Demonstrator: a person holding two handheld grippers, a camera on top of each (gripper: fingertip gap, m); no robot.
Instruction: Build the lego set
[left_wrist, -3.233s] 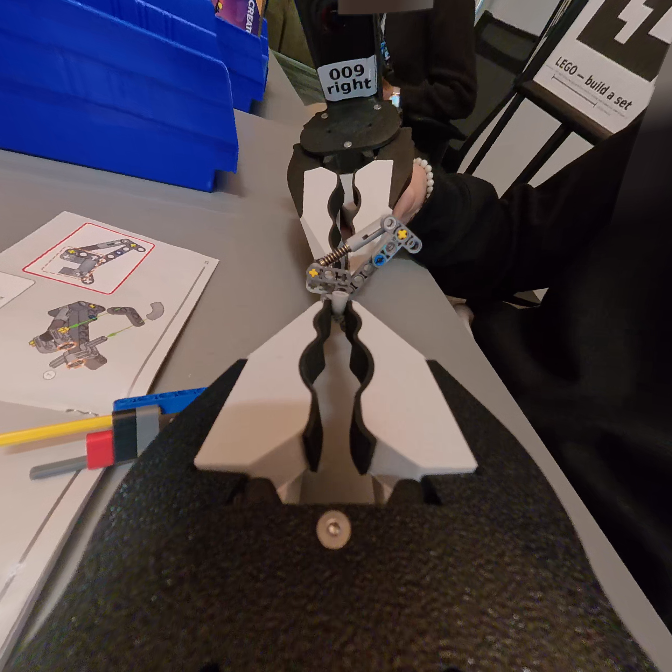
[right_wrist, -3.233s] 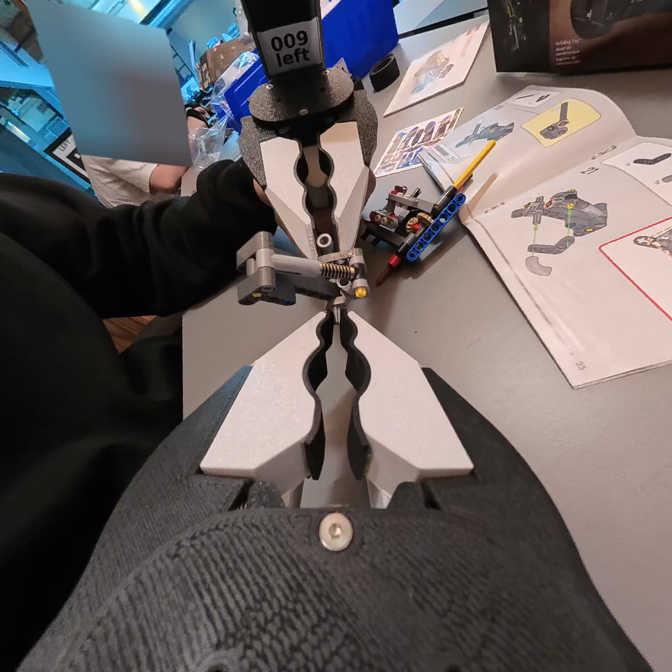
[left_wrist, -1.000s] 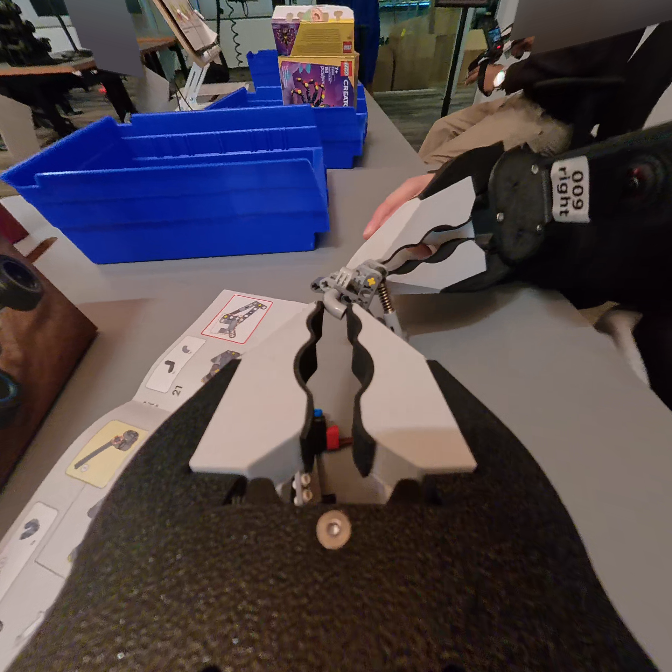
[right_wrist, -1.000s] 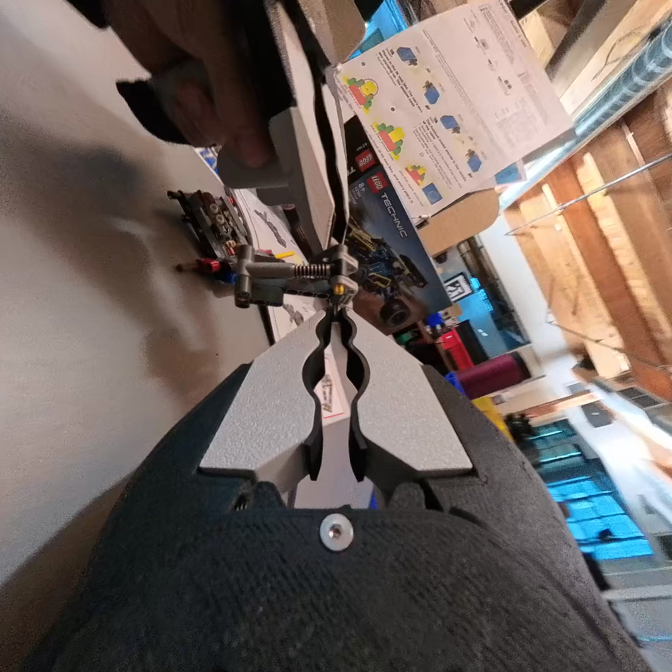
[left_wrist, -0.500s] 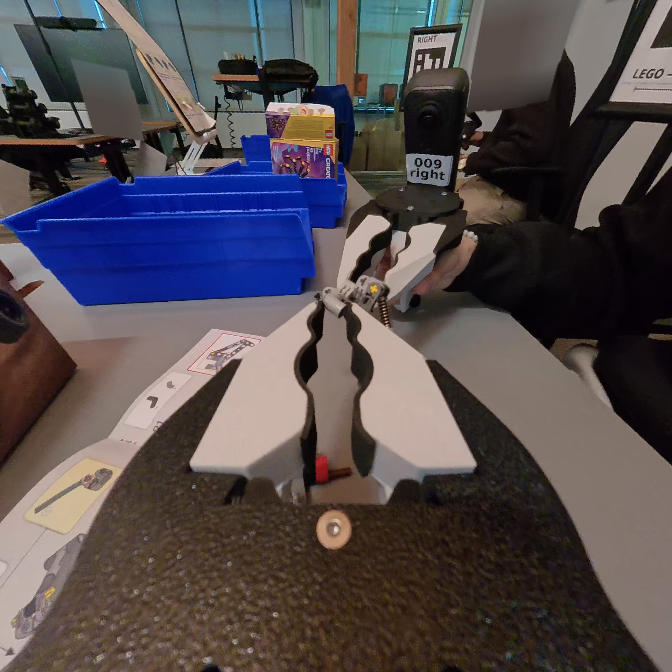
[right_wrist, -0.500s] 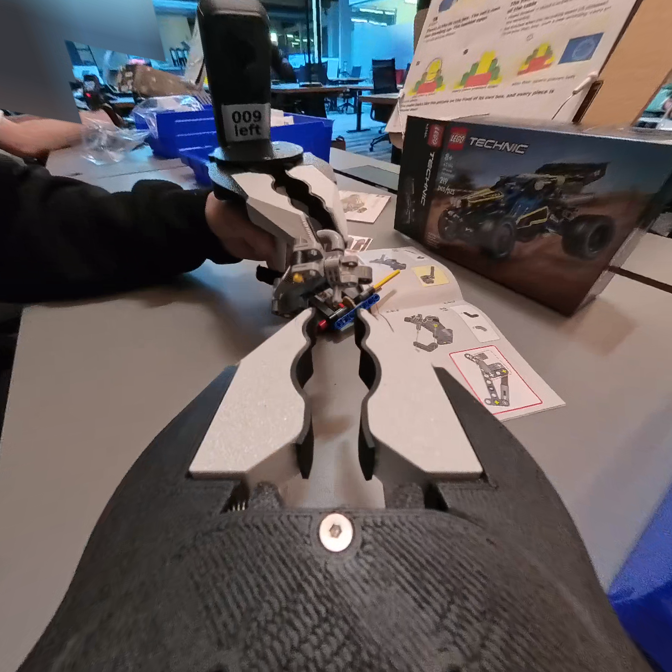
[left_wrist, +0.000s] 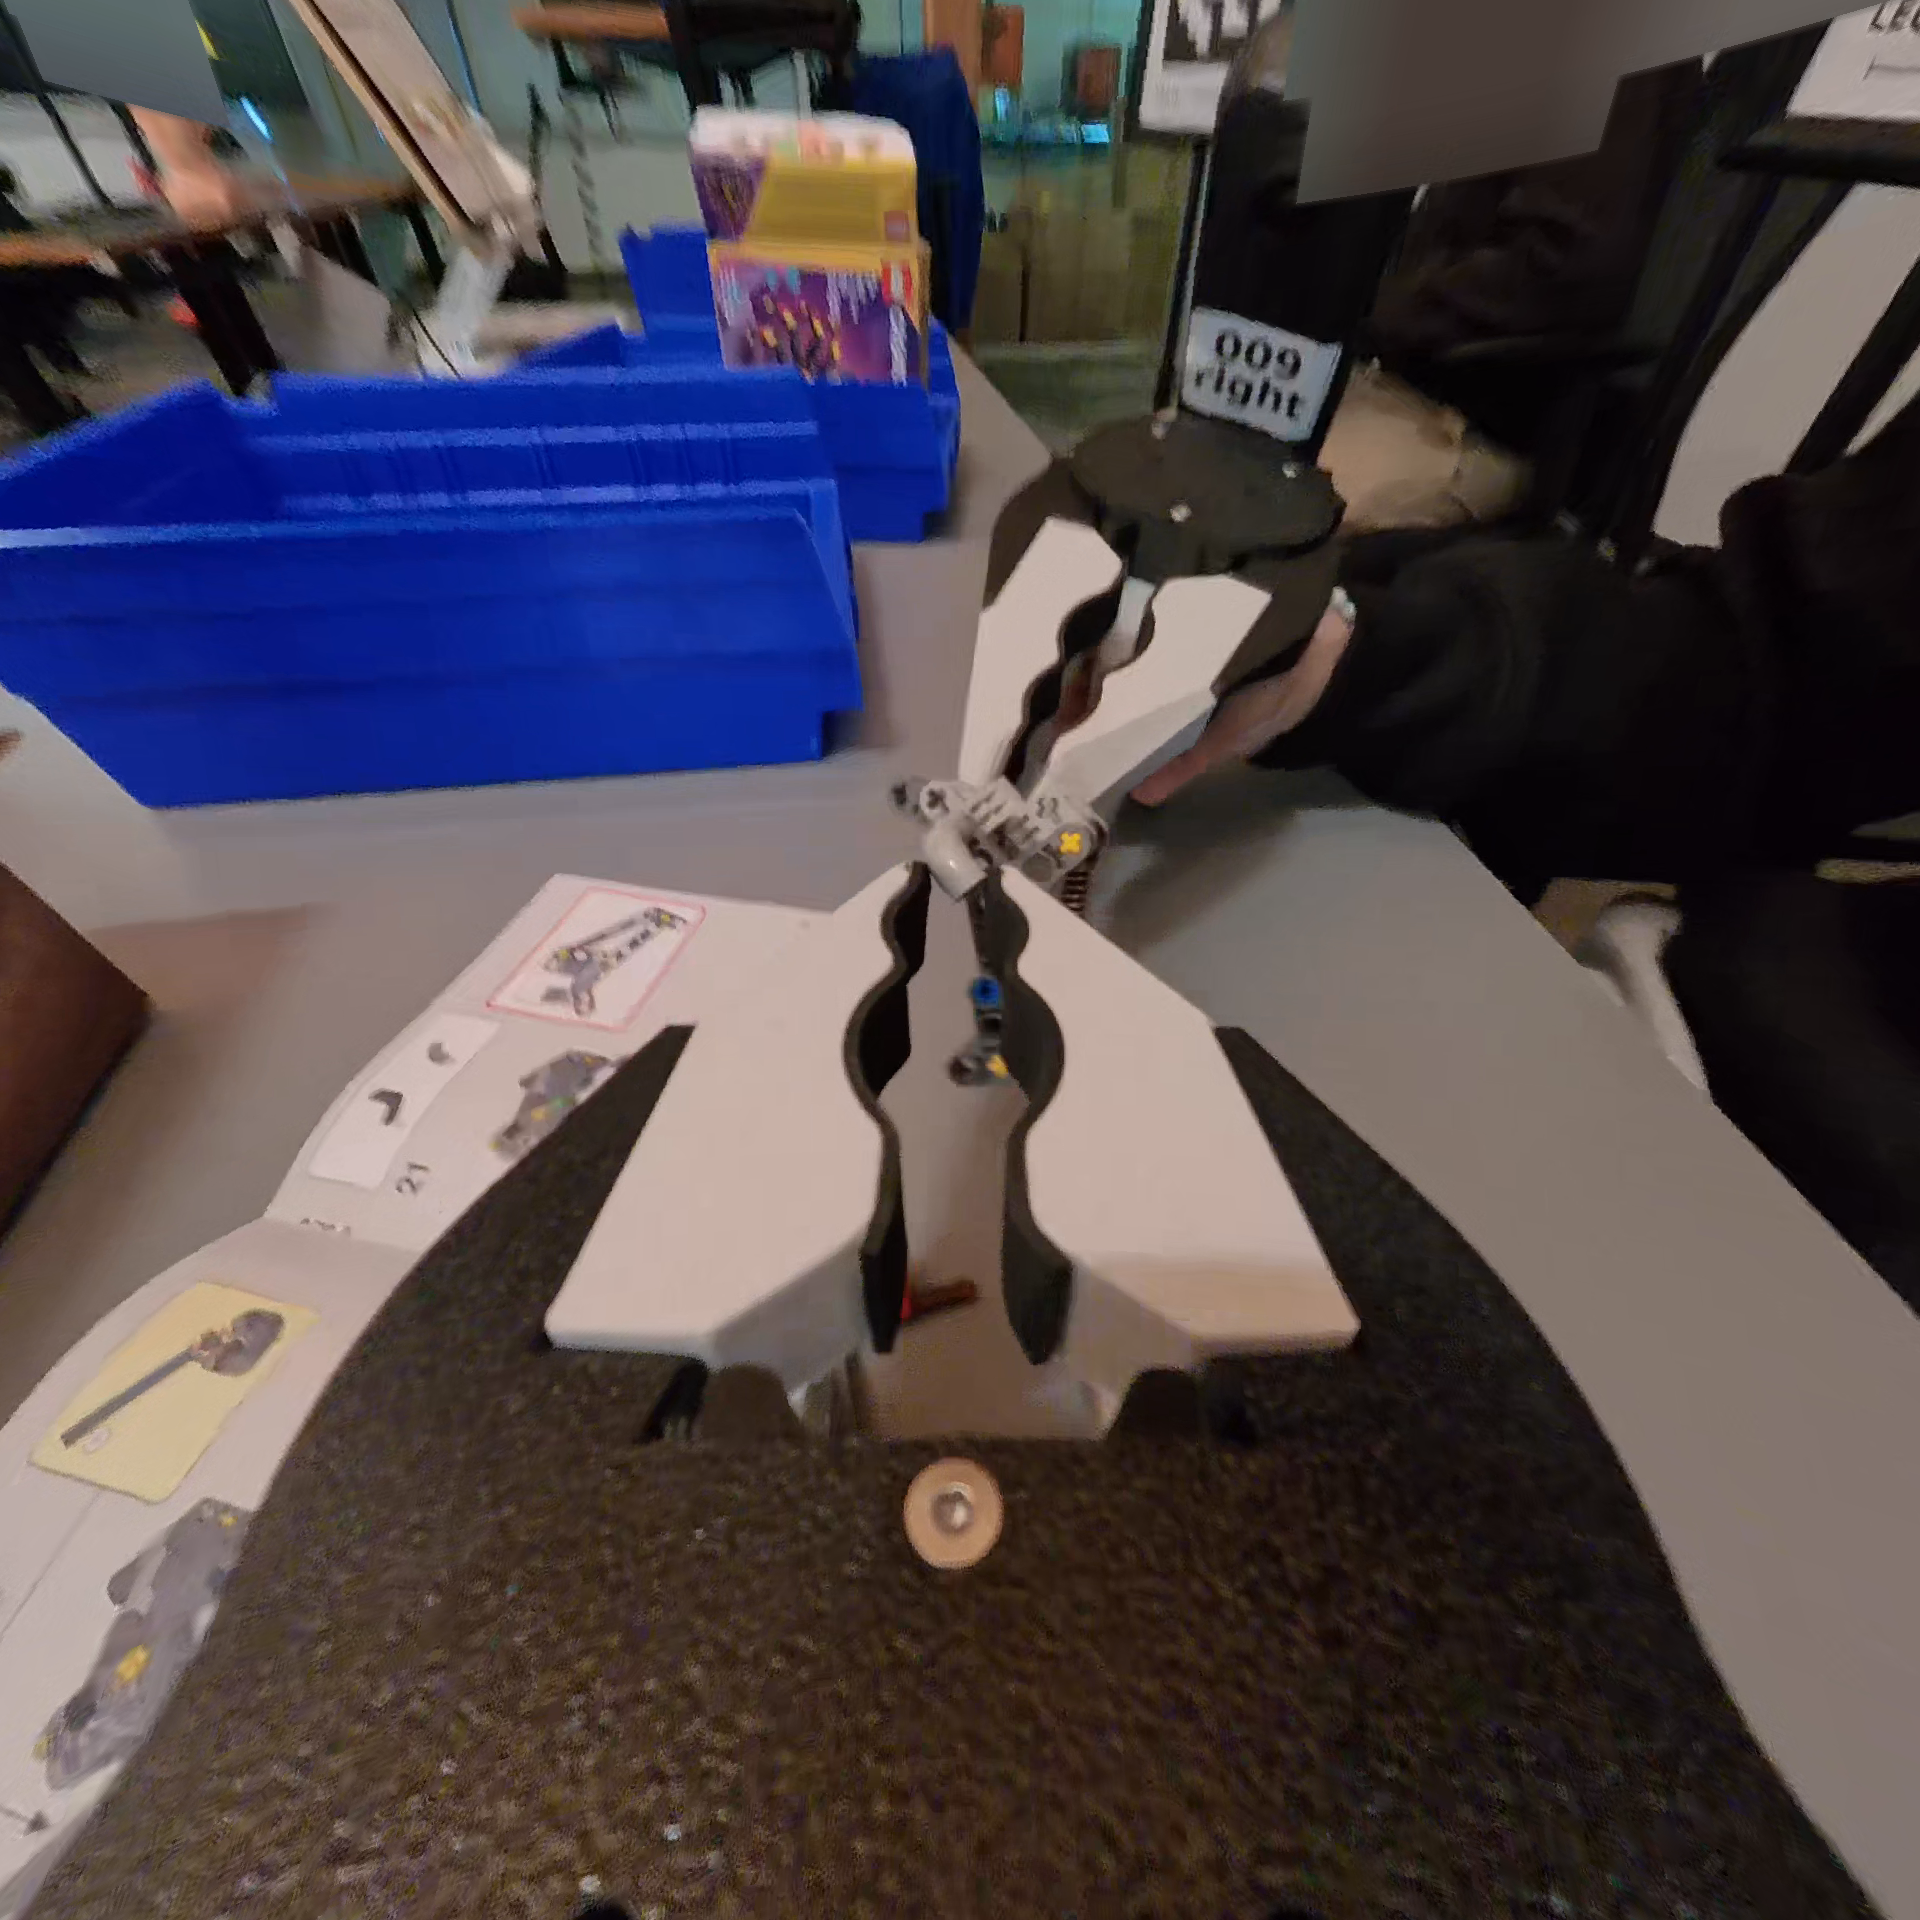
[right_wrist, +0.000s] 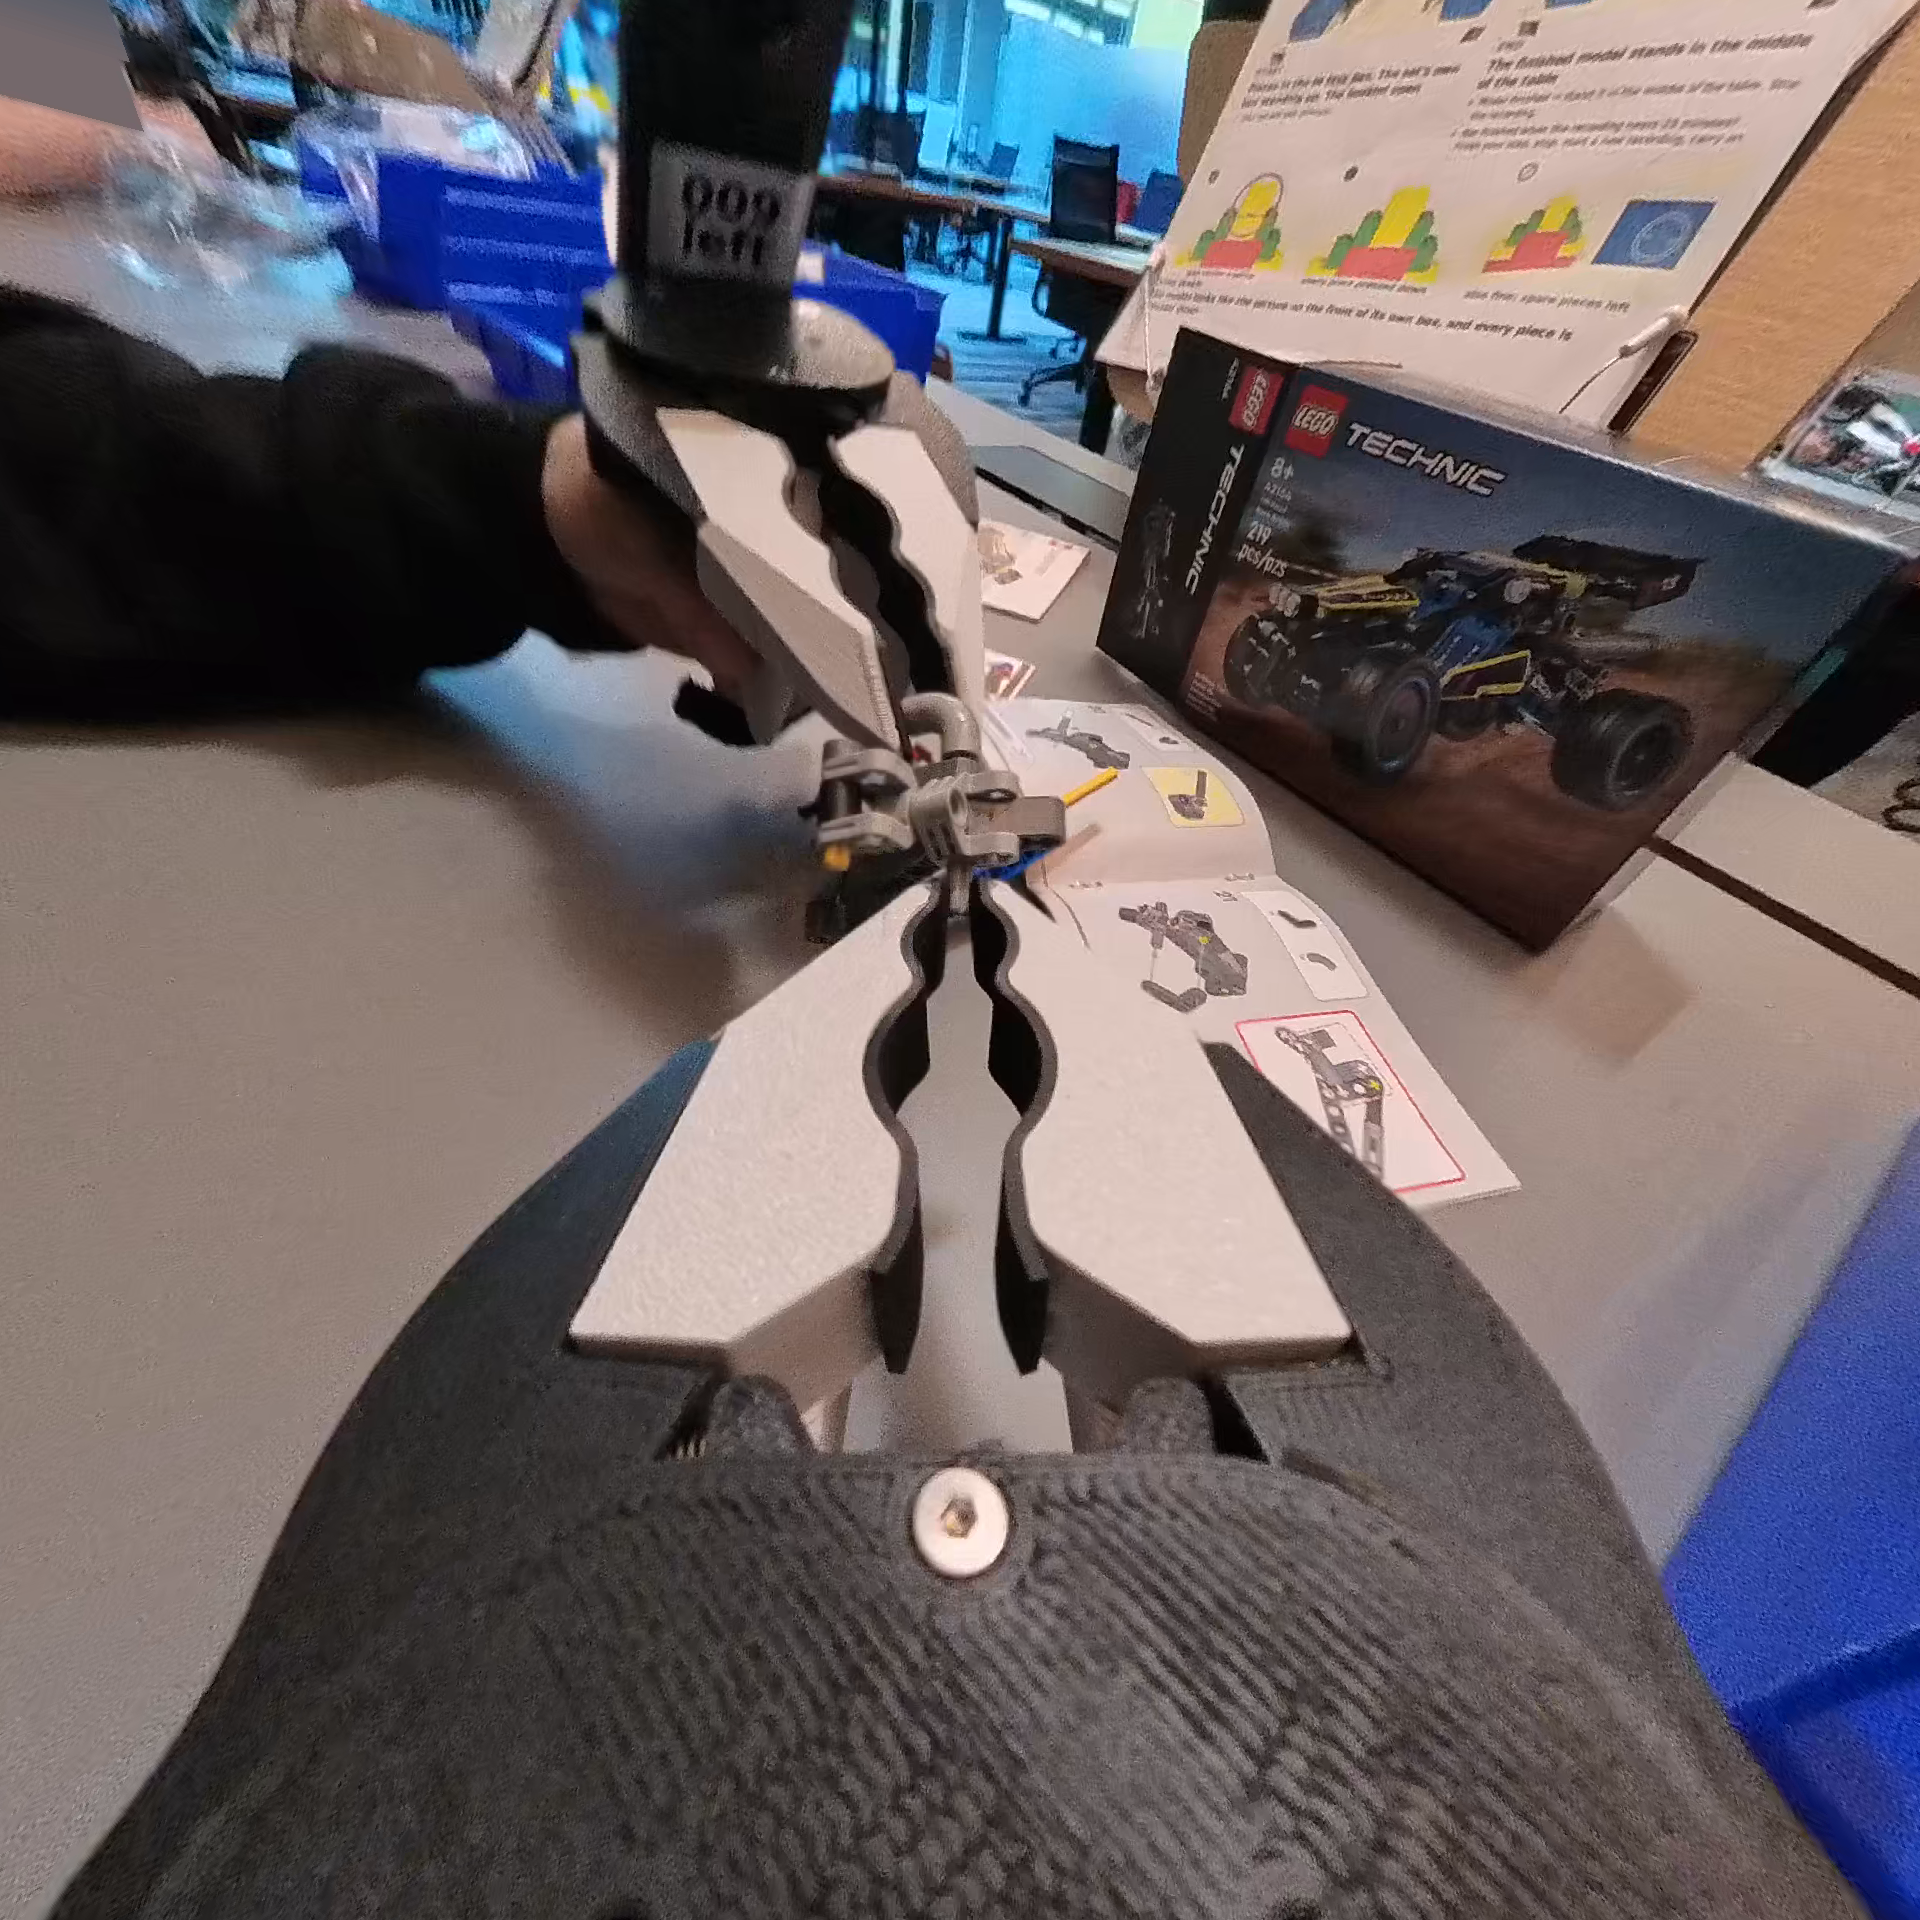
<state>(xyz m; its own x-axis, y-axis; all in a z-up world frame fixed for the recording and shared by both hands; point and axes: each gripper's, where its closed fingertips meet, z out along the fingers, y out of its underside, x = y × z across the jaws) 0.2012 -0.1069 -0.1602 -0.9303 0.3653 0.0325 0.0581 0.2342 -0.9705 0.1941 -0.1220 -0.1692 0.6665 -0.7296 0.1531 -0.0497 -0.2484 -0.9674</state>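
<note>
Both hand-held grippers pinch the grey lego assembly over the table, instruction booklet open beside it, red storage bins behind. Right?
Not quite: the storage bins are blue, not red, as the left wrist view shows. The rest holds: the left hand-held gripper and right hand-held gripper both pinch the grey lego assembly, with the instruction booklet open beside it.

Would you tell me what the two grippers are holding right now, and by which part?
Both pinch one small grey lego assembly above the table: the right gripper from below, the left gripper at its light grey connector.
</note>
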